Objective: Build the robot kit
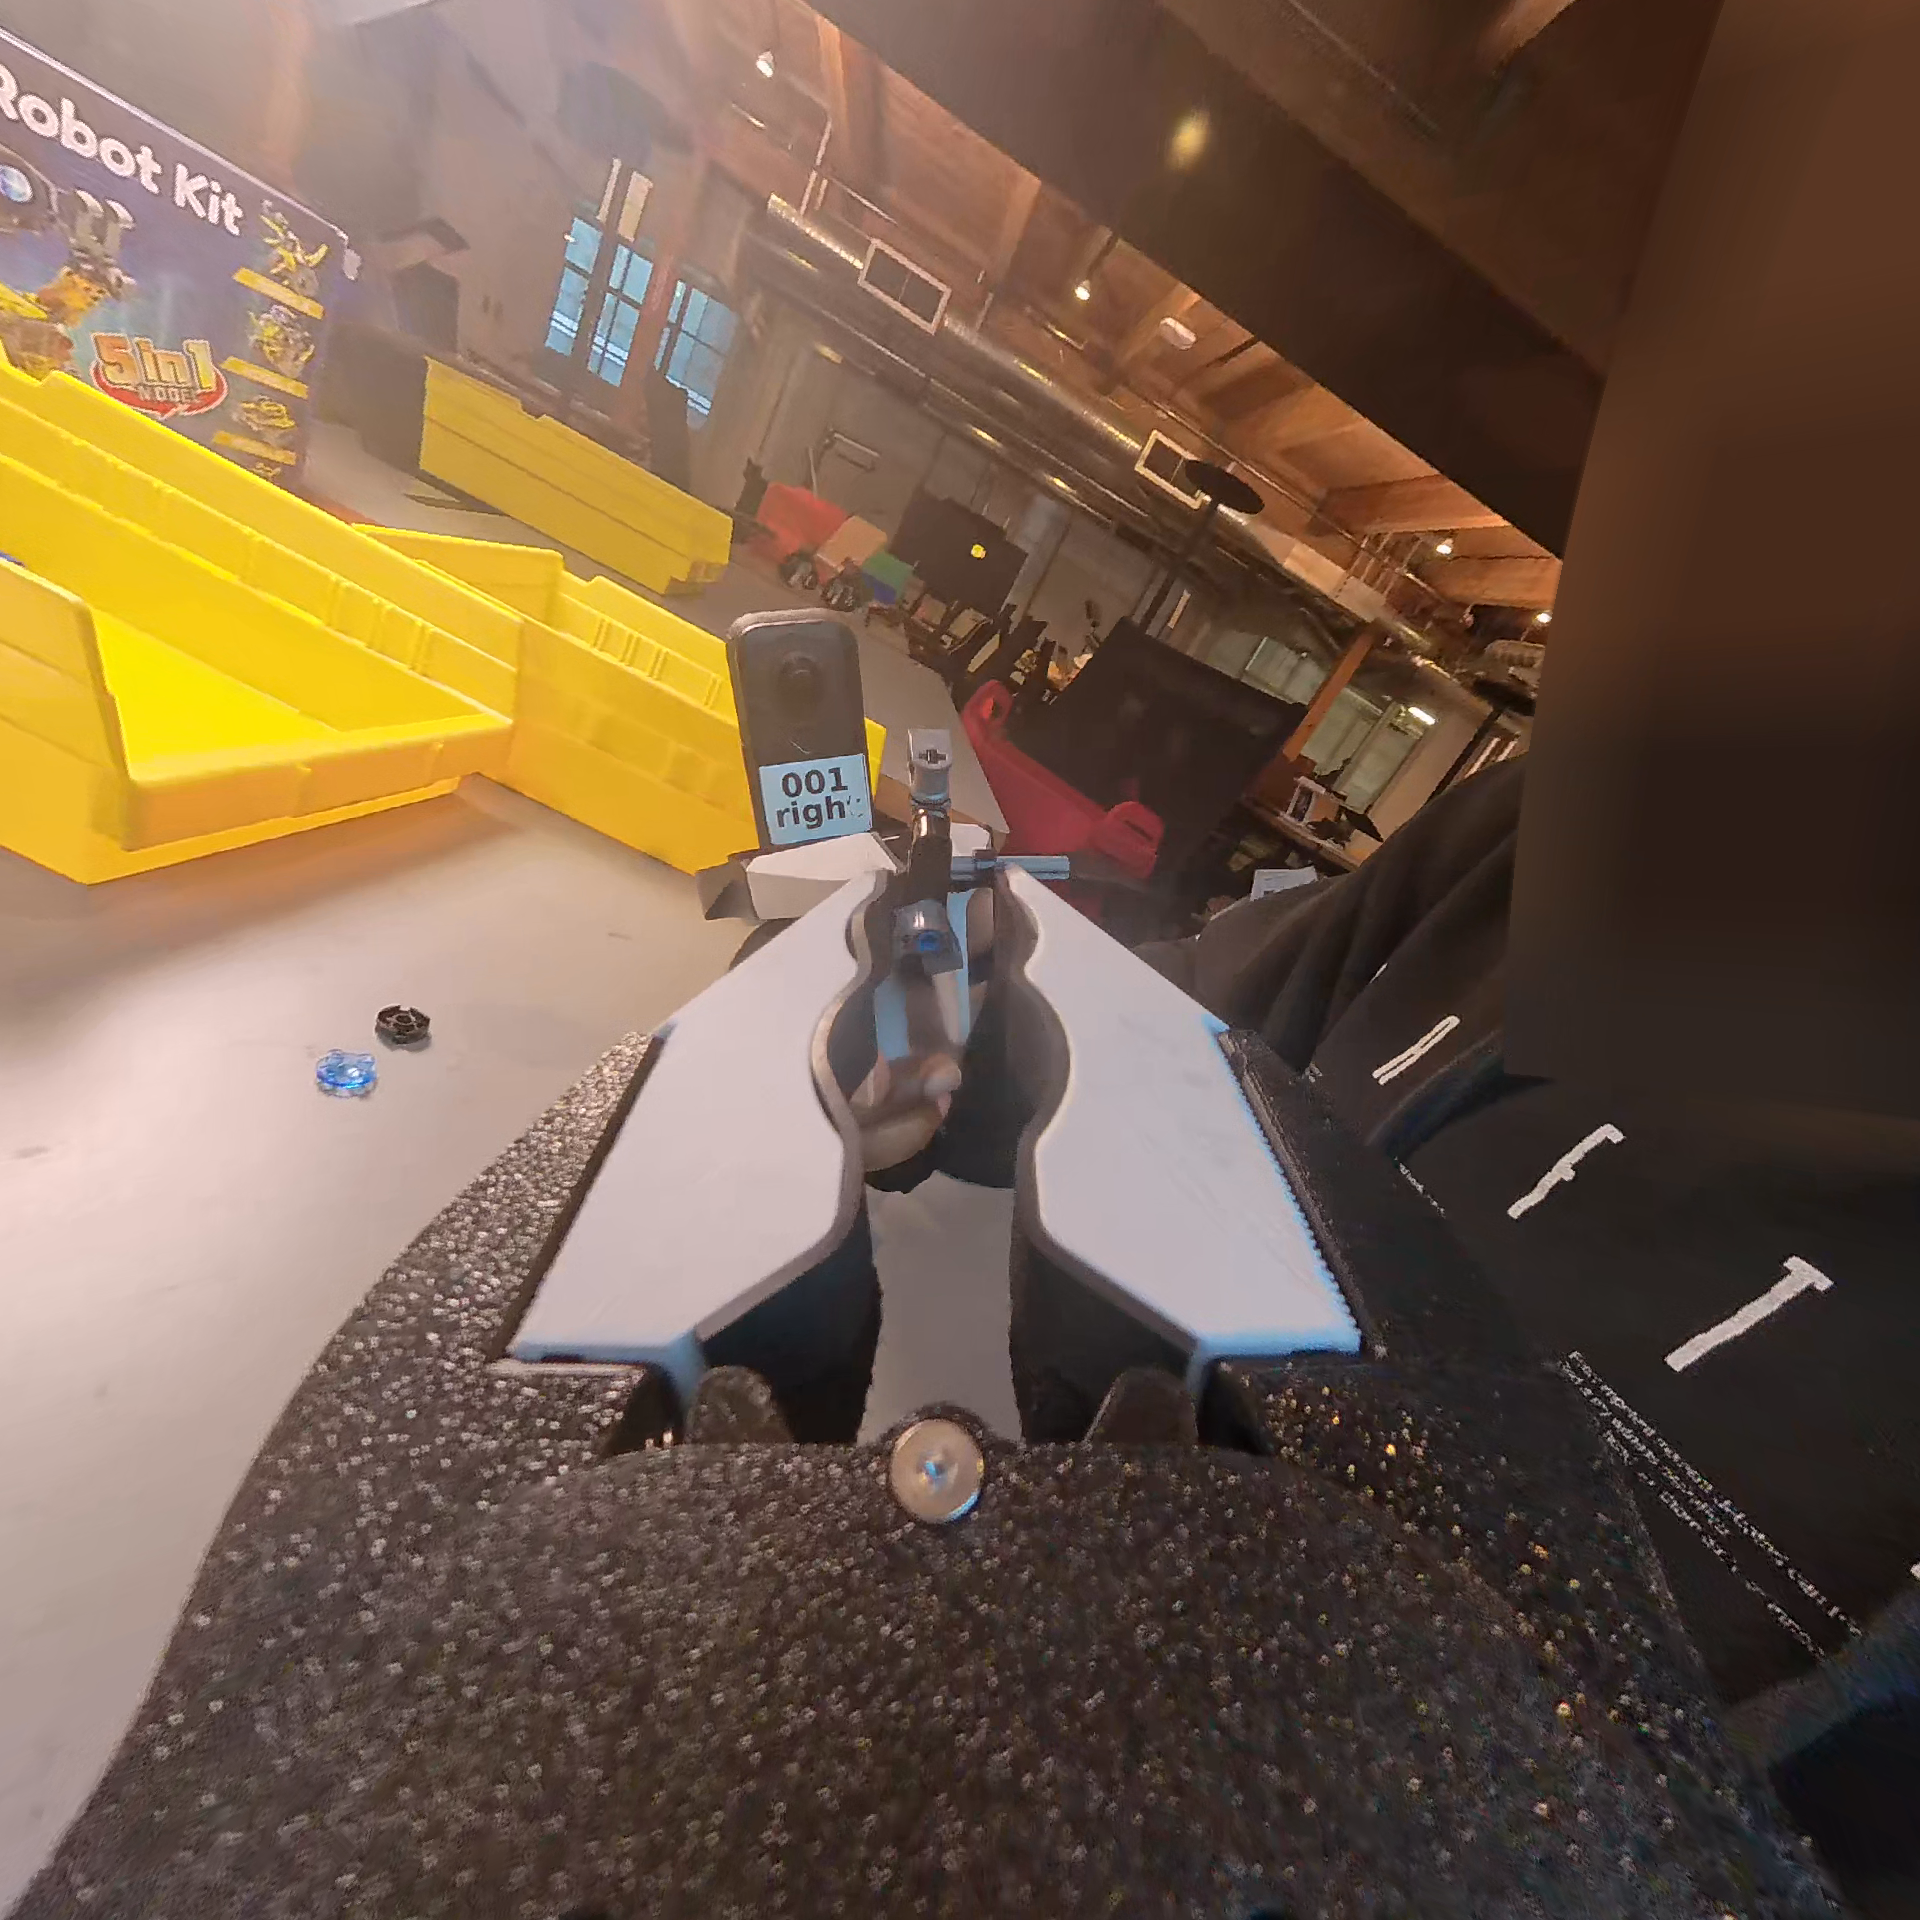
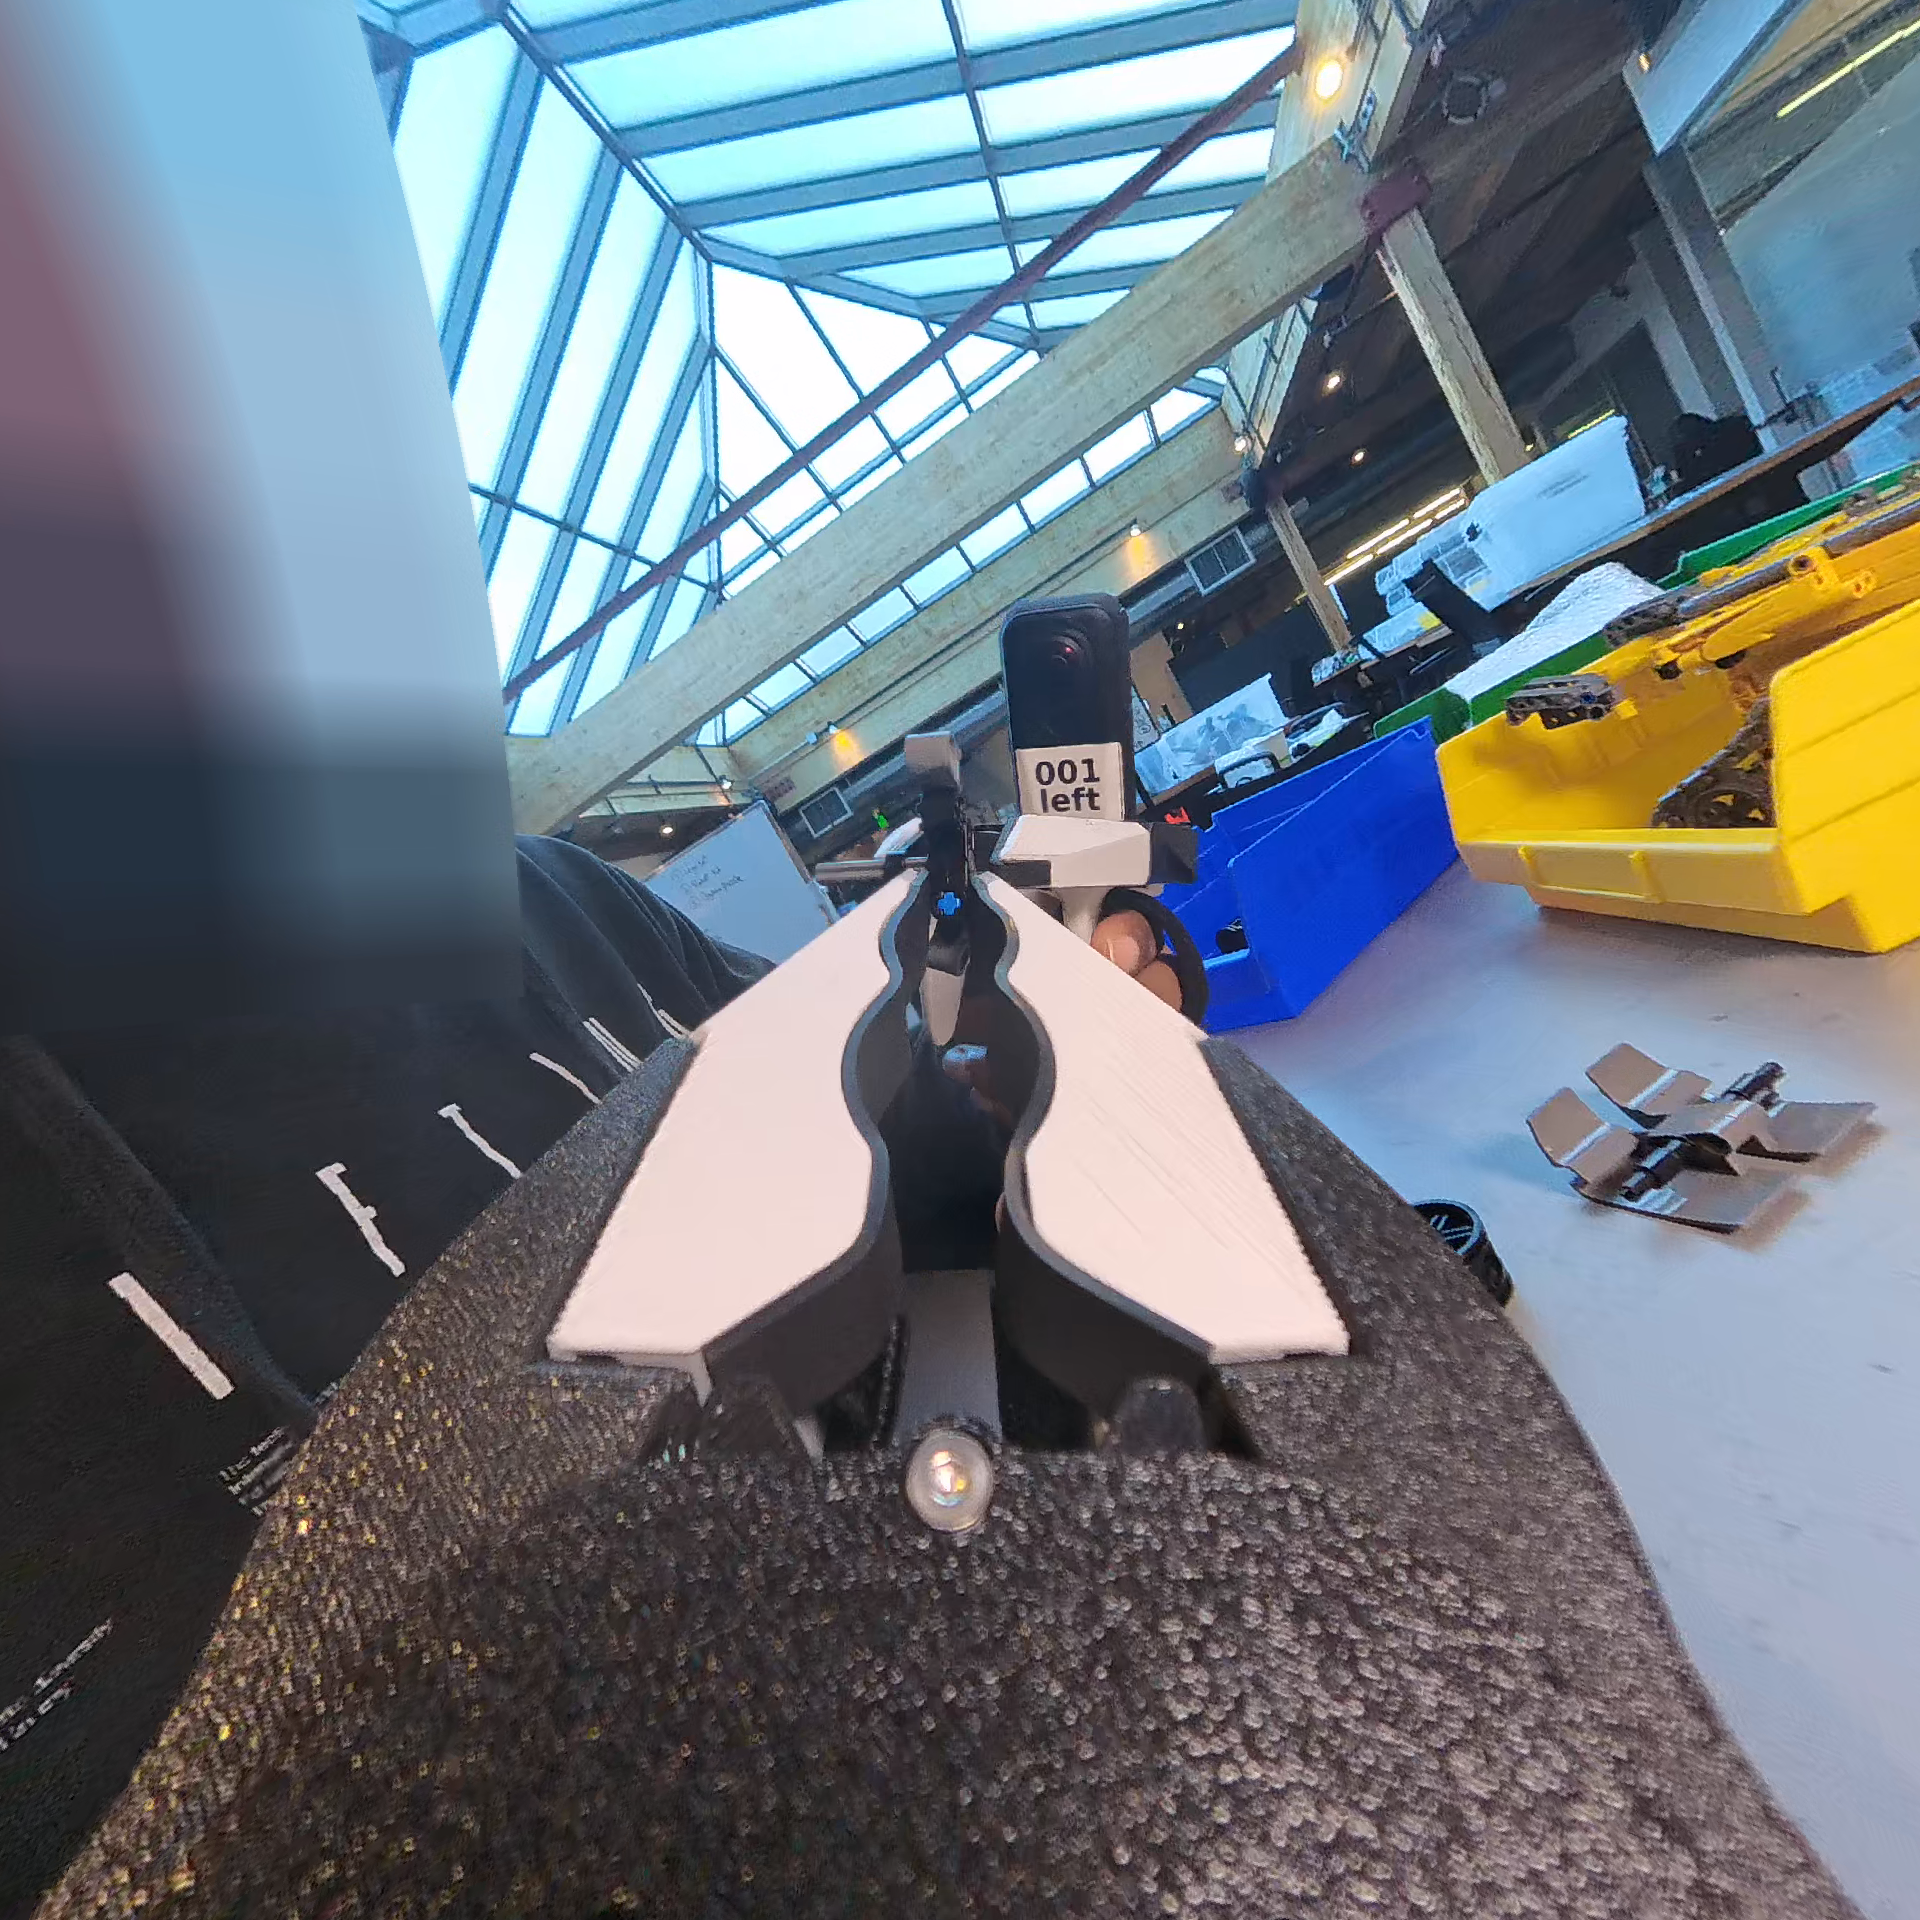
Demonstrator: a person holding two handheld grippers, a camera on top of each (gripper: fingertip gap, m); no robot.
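Observation:
A small grey and black toy-brick assembly (image 1: 928,769) with a blue pin and a thin grey axle is held in the air between both grippers, which face each other tip to tip. My left gripper (image 1: 948,883) is shut on it. My right gripper (image 2: 948,888) is shut on the same assembly (image 2: 932,756) from the opposite side. The right gripper's body and camera (image 1: 798,717) show beyond the left one's tips. The left gripper's body and camera (image 2: 1065,707) show beyond the right one's tips, with a hand under it.
On the grey table lie a black round piece (image 1: 402,1023), a clear blue round piece (image 1: 345,1072), a grey vaned part (image 2: 1694,1143) and a black wheel (image 2: 1455,1231). Yellow bins (image 1: 312,665), a printed box (image 1: 156,270), a blue bin (image 2: 1320,883) and a yellow bin with parts (image 2: 1829,727) stand behind. A person's dark sweatshirt (image 1: 1558,1039) is close by. Less than 4 cm separates the two grippers' tips. The clear blue round piece (image 1: 345,1072) sits 20 cm or so from the ends of my right fingers.

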